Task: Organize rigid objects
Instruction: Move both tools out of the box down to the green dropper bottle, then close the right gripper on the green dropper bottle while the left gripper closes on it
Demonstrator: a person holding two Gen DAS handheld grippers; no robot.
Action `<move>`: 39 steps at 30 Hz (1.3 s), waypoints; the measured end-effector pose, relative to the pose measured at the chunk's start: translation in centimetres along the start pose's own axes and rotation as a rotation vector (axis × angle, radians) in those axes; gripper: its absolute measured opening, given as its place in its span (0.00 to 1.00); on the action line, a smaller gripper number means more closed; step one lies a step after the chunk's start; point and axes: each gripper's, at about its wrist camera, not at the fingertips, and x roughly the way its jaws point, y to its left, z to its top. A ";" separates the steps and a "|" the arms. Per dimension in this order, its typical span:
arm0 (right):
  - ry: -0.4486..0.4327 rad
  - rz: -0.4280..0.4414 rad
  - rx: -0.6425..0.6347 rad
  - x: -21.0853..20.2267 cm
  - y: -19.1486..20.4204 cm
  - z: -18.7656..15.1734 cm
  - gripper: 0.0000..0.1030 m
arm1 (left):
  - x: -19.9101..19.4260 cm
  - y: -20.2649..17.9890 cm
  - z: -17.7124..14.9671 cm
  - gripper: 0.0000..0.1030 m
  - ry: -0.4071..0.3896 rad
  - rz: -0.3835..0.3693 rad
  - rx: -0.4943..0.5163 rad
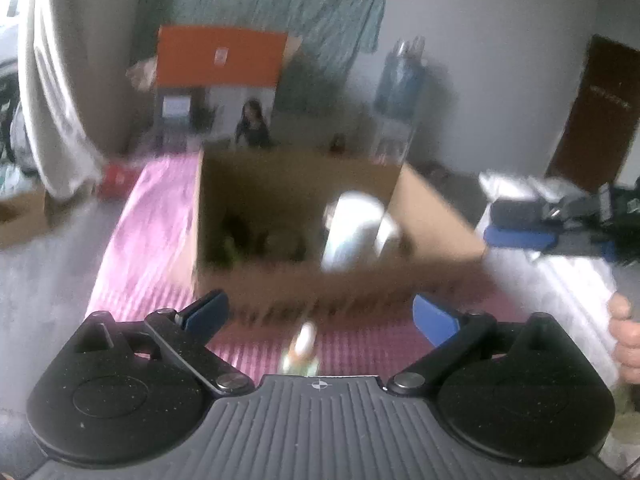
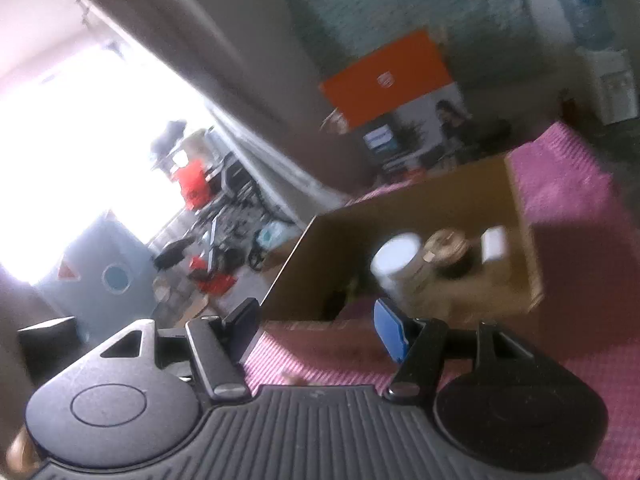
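Fingers (image 1: 204, 314) of left gripper (image 1: 320, 312) wide apart, empty; right gripper (image 2: 316, 326) parted, empty; white jar (image 2: 394, 266) upright in cardboard box (image 2: 520, 216).

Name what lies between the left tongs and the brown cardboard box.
Pink ribbed mat, with a small blurred pale object on it, in the left wrist view.

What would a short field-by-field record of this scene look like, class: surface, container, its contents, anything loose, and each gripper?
surface: pink ribbed mat
container: open cardboard box on the mat
contents: white tub, round tan-lidded jar, small white item, something dark green; blurred
loose item: small pale object on the mat, before the box, too blurred to identify
left gripper: open, empty
right gripper: open, empty
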 end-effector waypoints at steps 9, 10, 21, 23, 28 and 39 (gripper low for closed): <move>0.176 0.011 -0.062 7.2 2.4 -3.9 0.63 | 3.9 -0.3 -4.1 0.92 0.101 0.091 0.089; 0.193 0.011 -0.065 8.2 2.5 -4.0 0.61 | 4.3 -0.4 -4.2 0.91 0.106 0.099 0.101; 0.306 -0.028 -0.141 12.9 3.3 -5.8 0.48 | 7.0 0.6 -4.9 0.62 0.159 0.123 0.075; 0.314 -0.031 -0.148 13.4 3.2 -5.7 0.45 | 7.3 0.6 -4.9 0.60 0.160 0.117 0.072; 0.332 -0.035 -0.154 14.0 3.1 -5.7 0.38 | 7.6 0.2 -5.1 0.55 0.155 0.117 0.074; 0.333 -0.038 -0.182 14.2 3.4 -5.3 0.34 | 8.7 0.0 -5.1 0.35 0.167 0.121 0.082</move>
